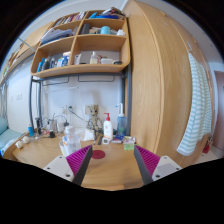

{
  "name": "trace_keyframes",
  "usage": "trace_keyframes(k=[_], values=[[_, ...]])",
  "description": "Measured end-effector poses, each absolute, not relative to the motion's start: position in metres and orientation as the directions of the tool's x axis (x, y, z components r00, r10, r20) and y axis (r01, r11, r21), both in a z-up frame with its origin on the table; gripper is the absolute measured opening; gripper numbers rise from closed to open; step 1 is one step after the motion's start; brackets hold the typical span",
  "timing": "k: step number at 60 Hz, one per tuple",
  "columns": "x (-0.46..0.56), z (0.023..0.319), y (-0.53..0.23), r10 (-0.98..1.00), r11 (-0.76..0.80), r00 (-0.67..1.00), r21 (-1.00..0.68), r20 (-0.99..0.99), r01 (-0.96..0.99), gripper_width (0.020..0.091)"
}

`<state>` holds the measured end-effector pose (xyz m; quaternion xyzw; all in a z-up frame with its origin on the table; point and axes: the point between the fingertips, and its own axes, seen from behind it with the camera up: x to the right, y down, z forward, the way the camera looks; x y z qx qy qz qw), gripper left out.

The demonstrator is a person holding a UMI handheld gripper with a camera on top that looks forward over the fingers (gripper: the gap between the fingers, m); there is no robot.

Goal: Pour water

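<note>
gripper (110, 160) up over the wooden desk (108, 172), both fingers spread wide, nothing between them but bare desktop. pink pads (76, 157) show on the inner faces. hard to make out much at the back: a clutter of small bottles and jars along the wall, too small to name one by one. a white bottle with a red cap (107, 128) stands upright beyond the fingers, near the wall. left of it a clear bottle (68, 135), contents unreadable, could be the water, cannot tell. a dark red round thing (97, 154) lies on the desk just ahead of the left finger, a lid or a dish, unclear. a small green-lidded tub (128, 144) sits ahead of the right finger. overhead, wooden shelves (84, 47) packed with items. a tall wooden cabinet side (160, 85) closes off the right. open desk runs between the fingers up to the bottles.
</note>
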<state>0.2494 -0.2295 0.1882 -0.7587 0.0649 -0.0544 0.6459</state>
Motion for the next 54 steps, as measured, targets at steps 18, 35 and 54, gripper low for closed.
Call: trace_keyframes(k=[18,35,54], values=[[0.155,0.107,-0.198,0.033,-0.214,0.997,-0.975,-0.064,-0.056,0.0852],[0.113,0.096,-0.135,0.053,-0.187,0.998,-0.982,-0.019,-0.009,0.0841],[0.114,0.11,-0.094,-0.002,-0.106,1.0,-0.994,0.011,0.01,0.0638]])
